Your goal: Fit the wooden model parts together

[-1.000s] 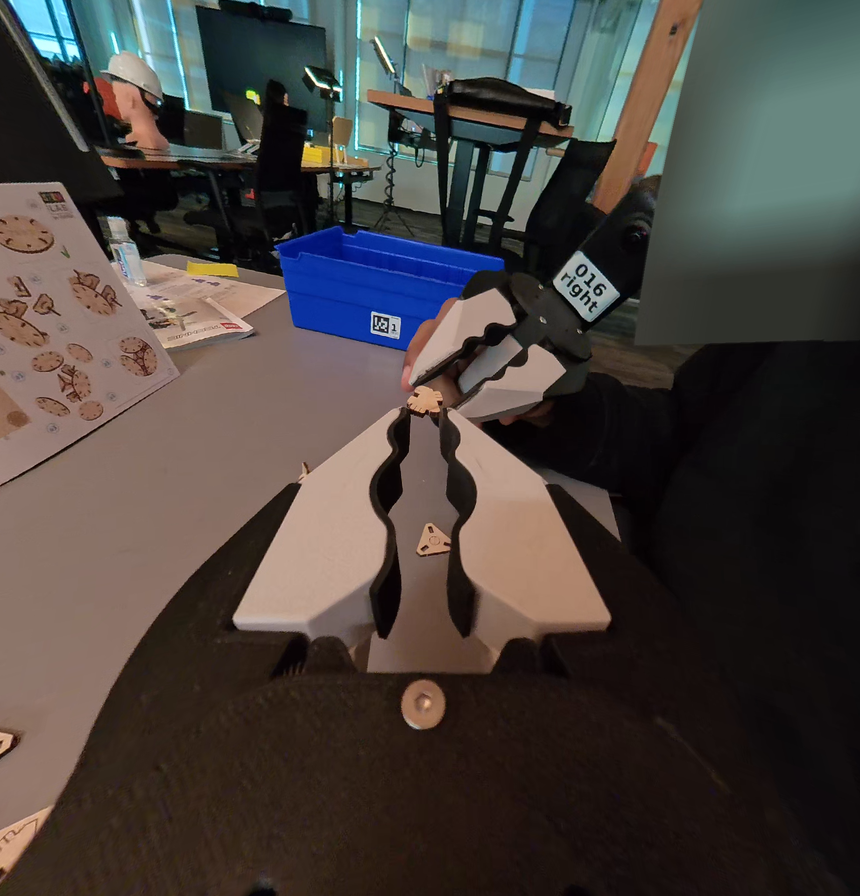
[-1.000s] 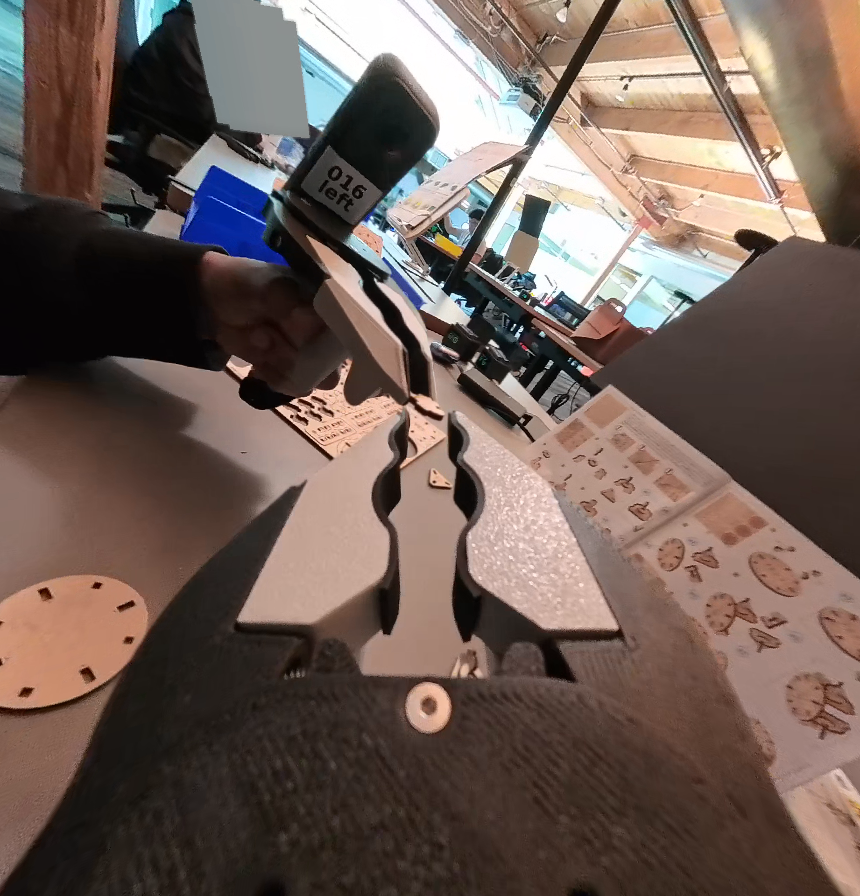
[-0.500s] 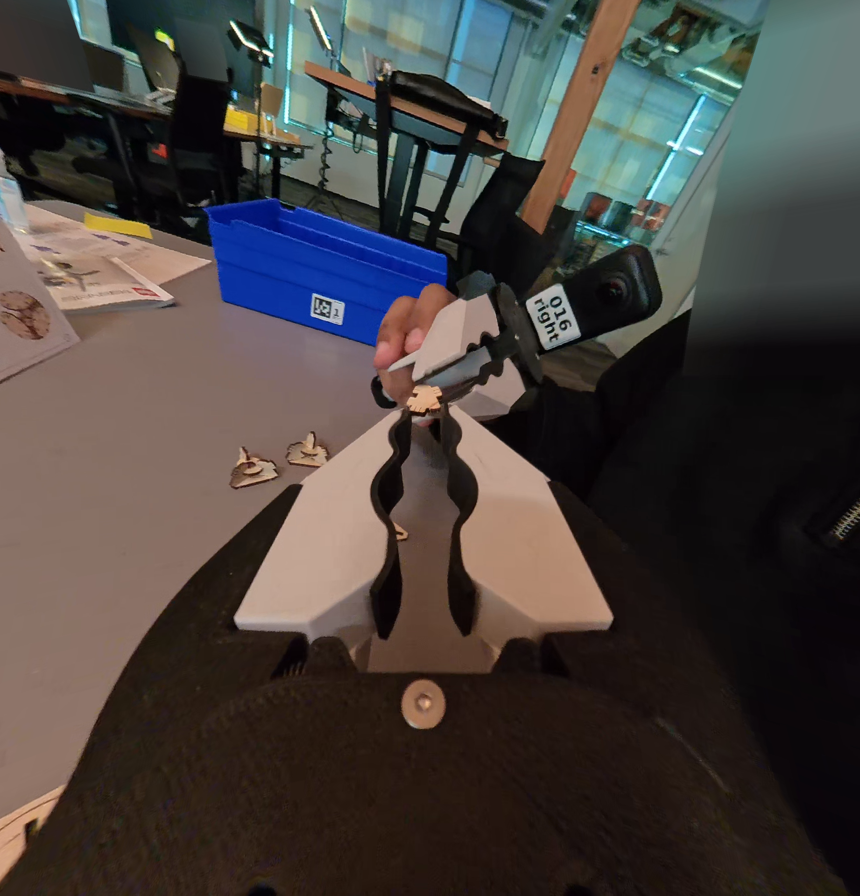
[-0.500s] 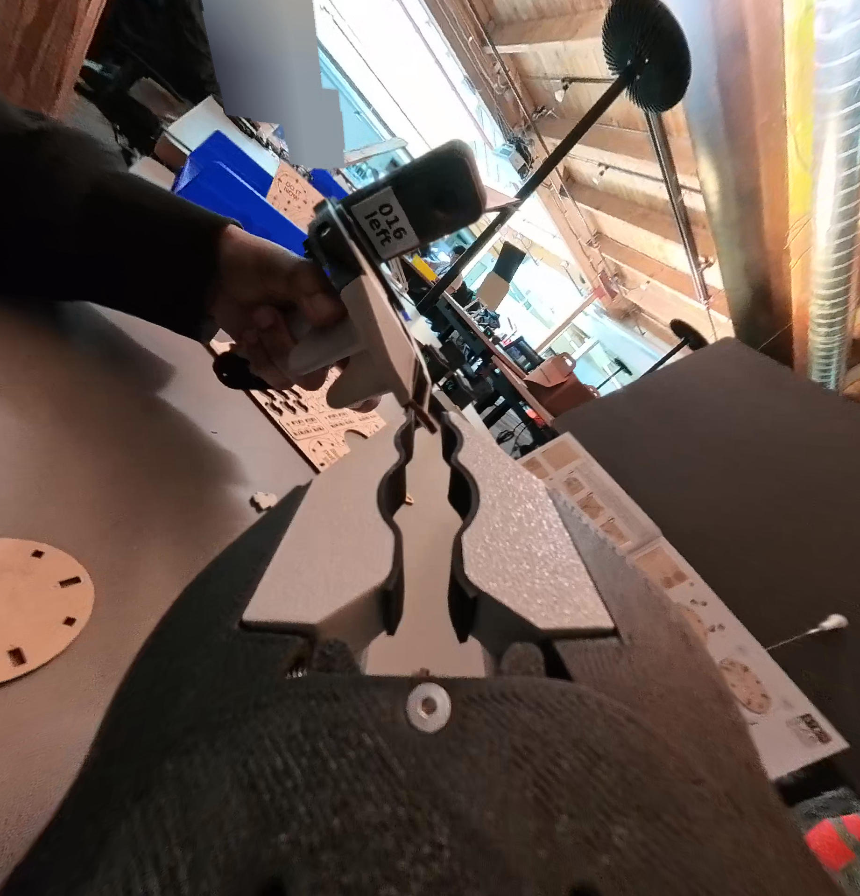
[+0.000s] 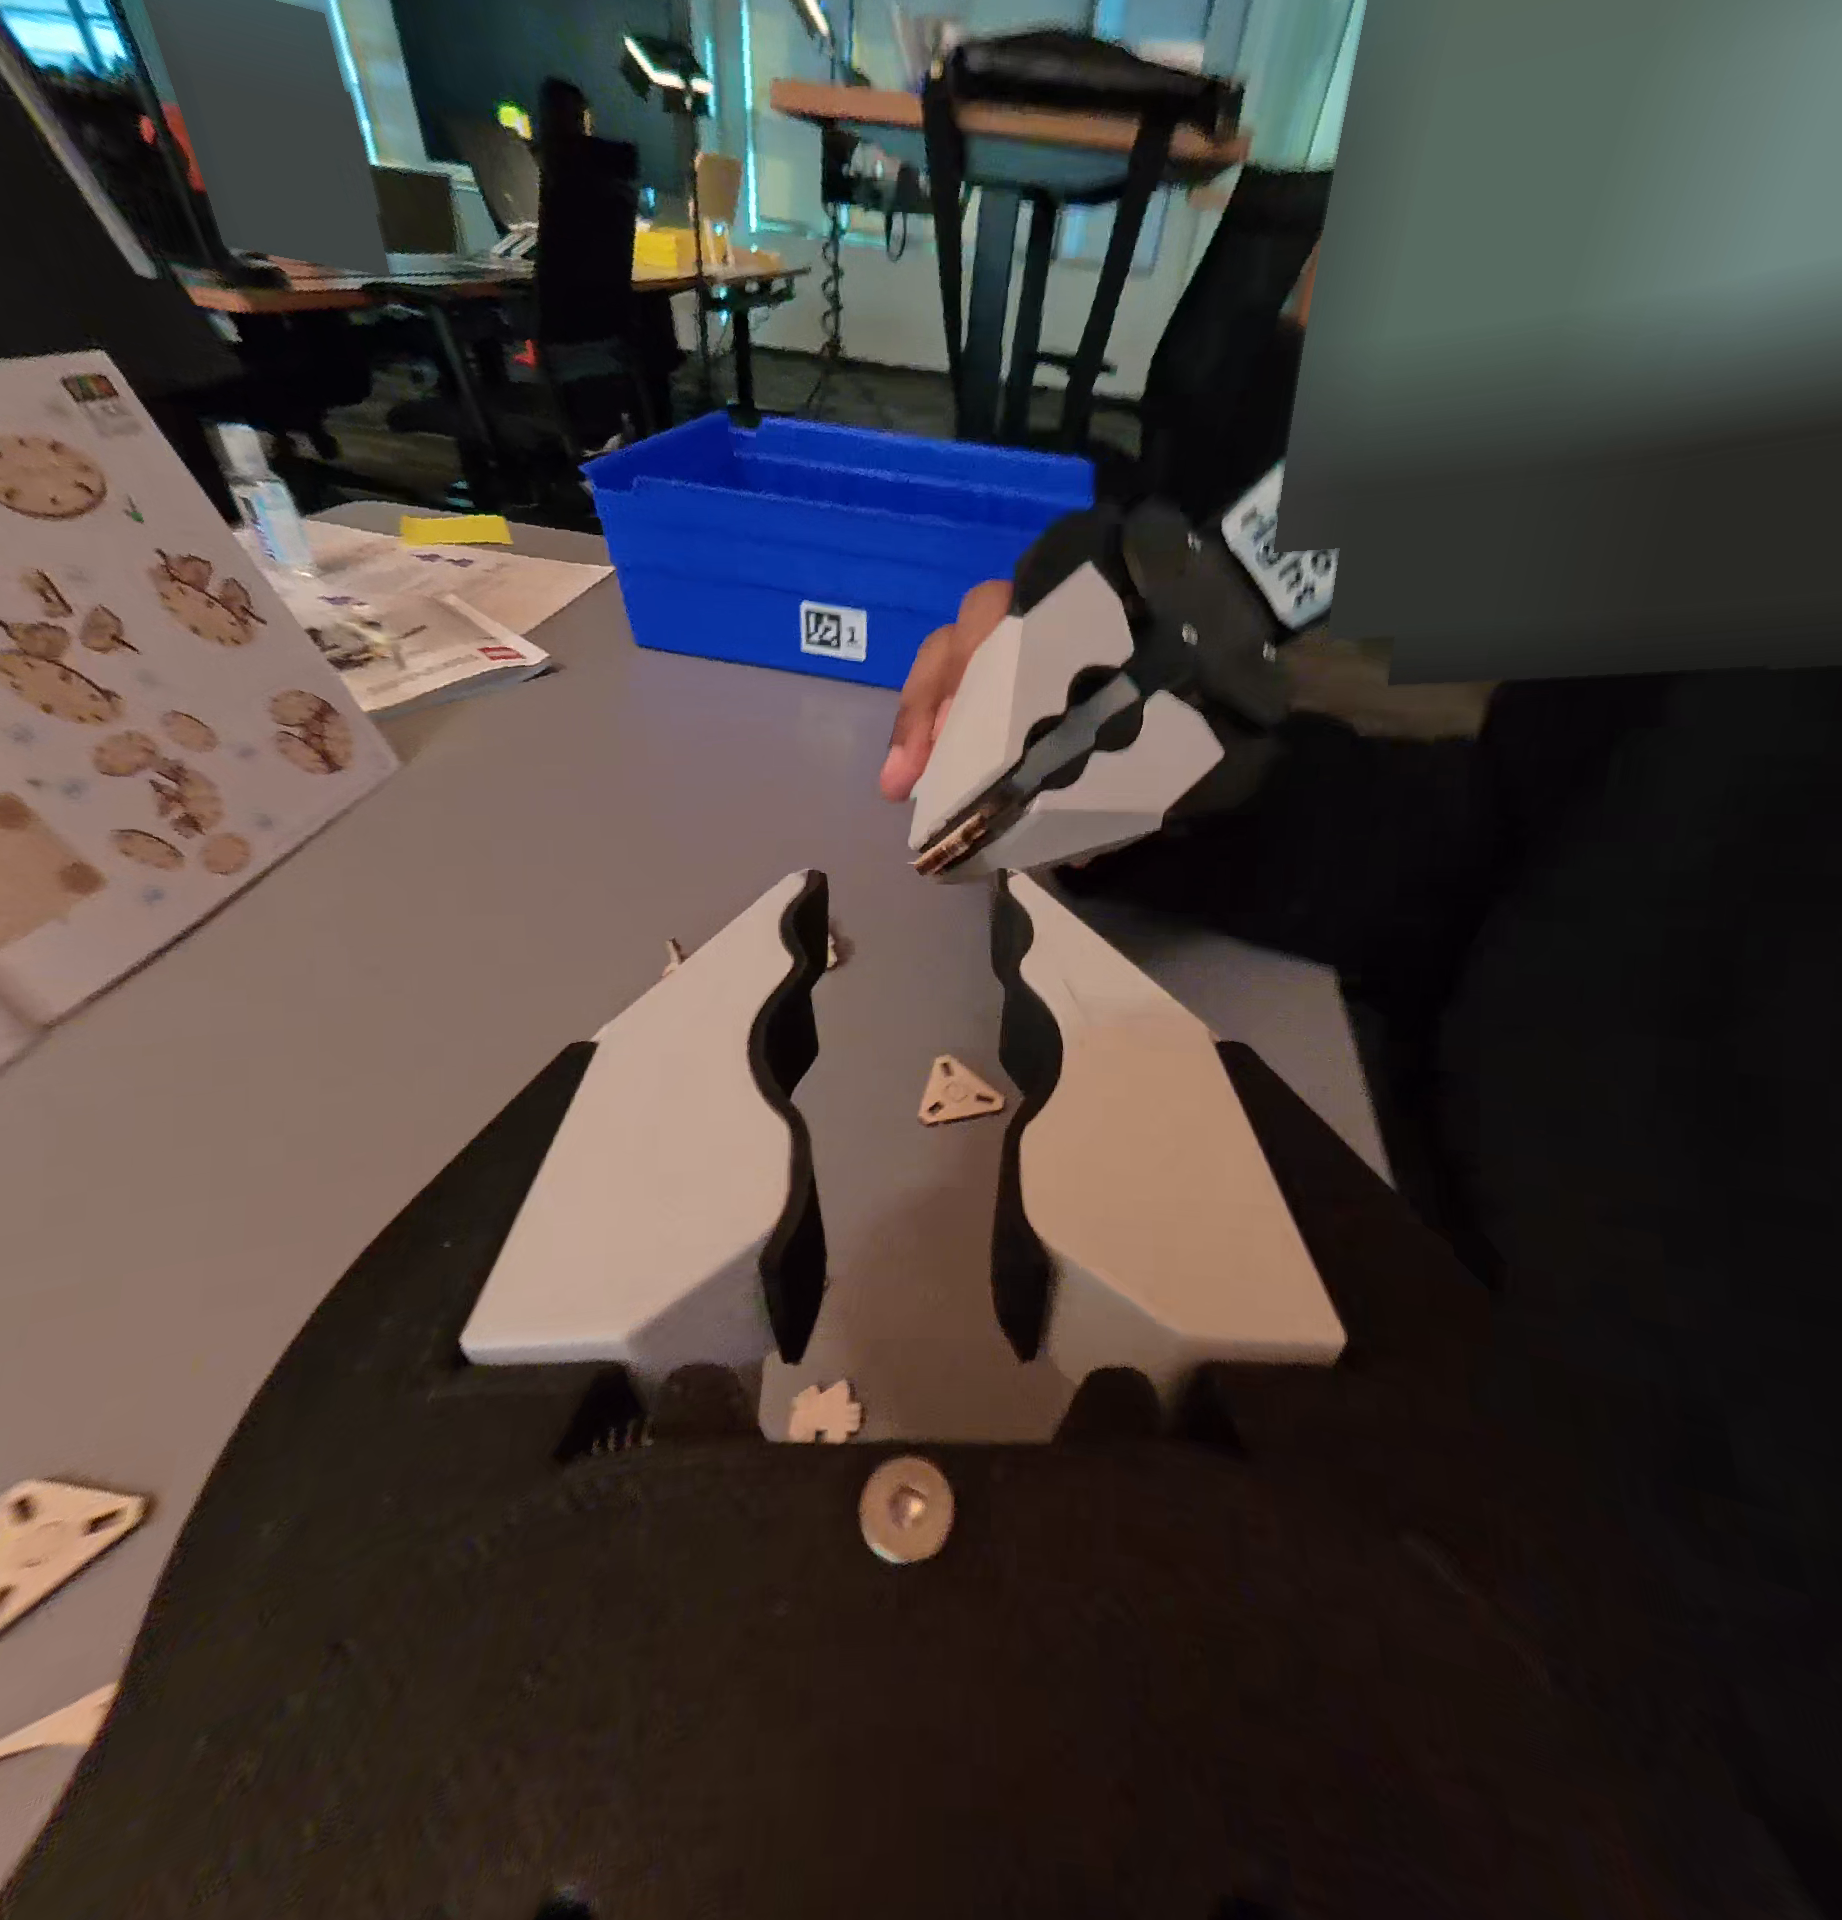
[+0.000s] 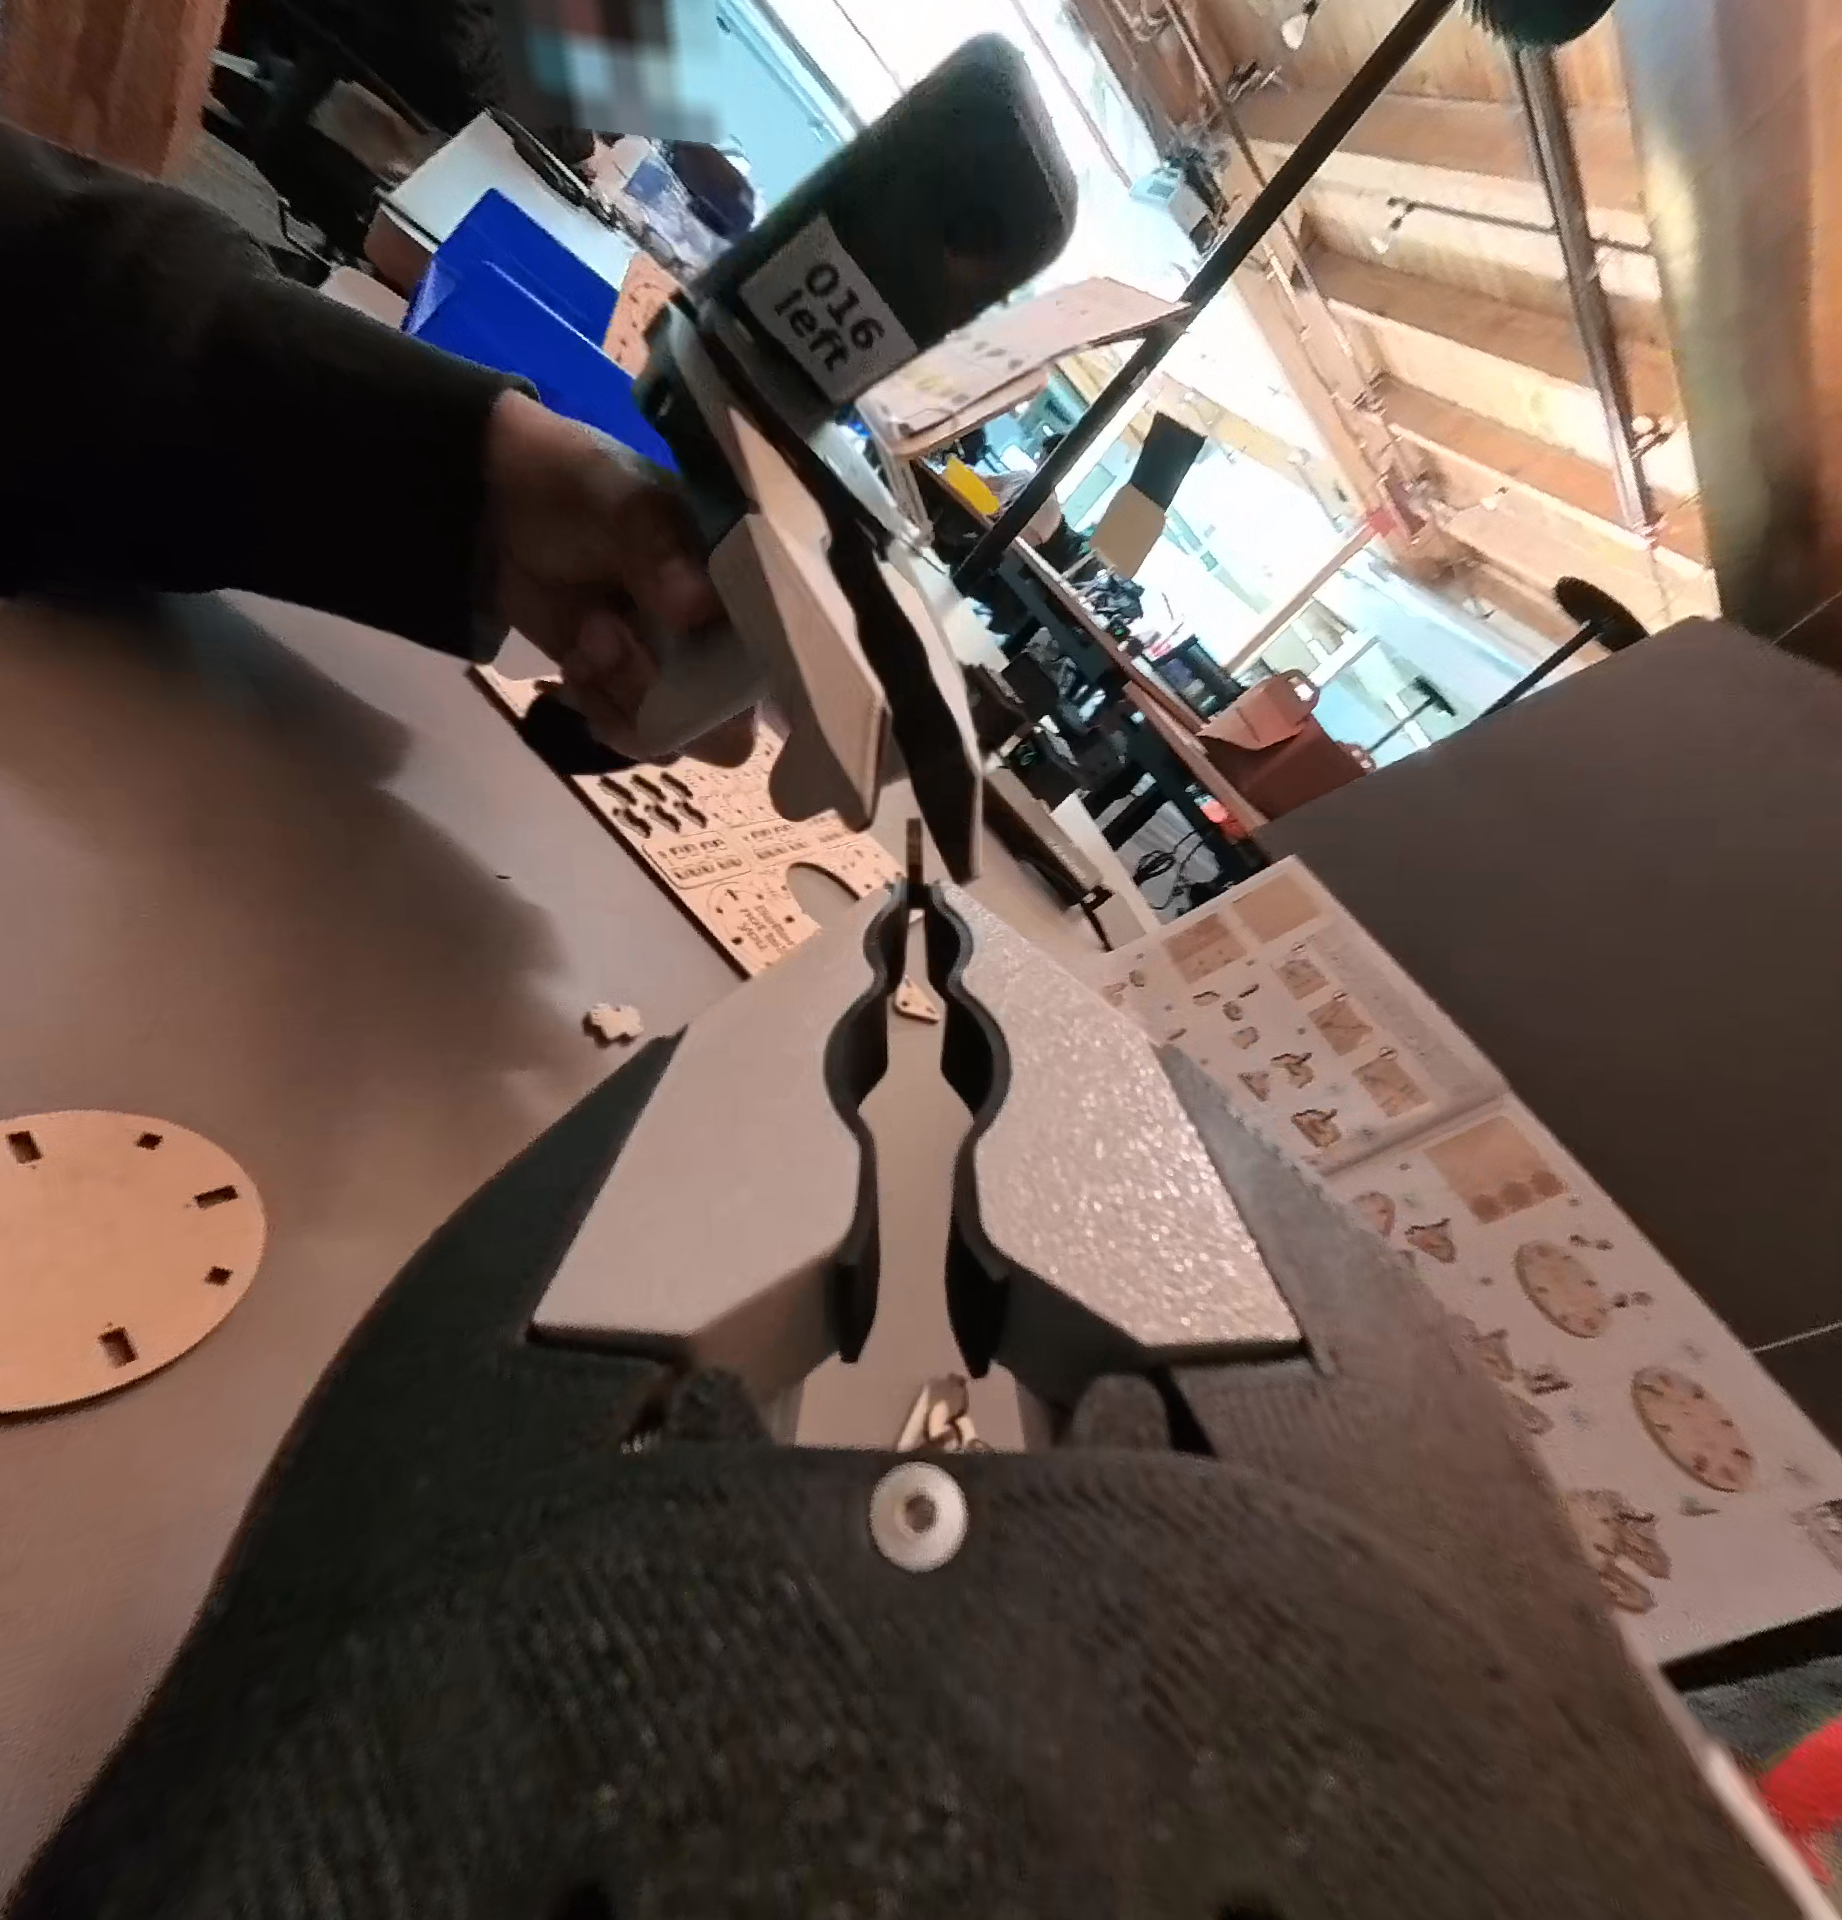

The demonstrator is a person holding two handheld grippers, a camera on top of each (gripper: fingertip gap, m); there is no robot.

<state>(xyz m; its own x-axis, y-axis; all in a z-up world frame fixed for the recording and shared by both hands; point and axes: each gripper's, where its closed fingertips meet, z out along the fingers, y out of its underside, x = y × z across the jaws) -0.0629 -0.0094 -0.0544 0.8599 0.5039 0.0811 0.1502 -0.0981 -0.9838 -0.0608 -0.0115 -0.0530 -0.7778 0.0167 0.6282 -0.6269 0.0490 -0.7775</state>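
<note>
Plywood, thin and pale: the right claw (image 6: pixel 912 899) is pinching a small wooden piece (image 5: pixel 961 836) edge-on at its very tips, both pads pressed to its faces, so the part stands clear of the grey table (image 5: pixel 481 935). Just before it, the left claw (image 5: pixel 906 904) hangs spread with nothing between its 2 fingers. 1 triangular plate (image 5: pixel 956 1093) lies on the table under that gap; a cut-out sheet (image 6: pixel 730 862) lies beyond.

Grey table (image 5: pixel 481 1039). On it: blue bin (image 5: pixel 844 551), booklets (image 5: pixel 418 623), picture sheet (image 5: pixel 117 707), small wooden triangles (image 5: pixel 958 1093) (image 5: pixel 39 1543), slotted disc (image 6: pixel 86 1262), cut-out wooden sheet (image 6: pixel 730 862), small cross-shaped piece (image 6: pixel 613 1021).
</note>
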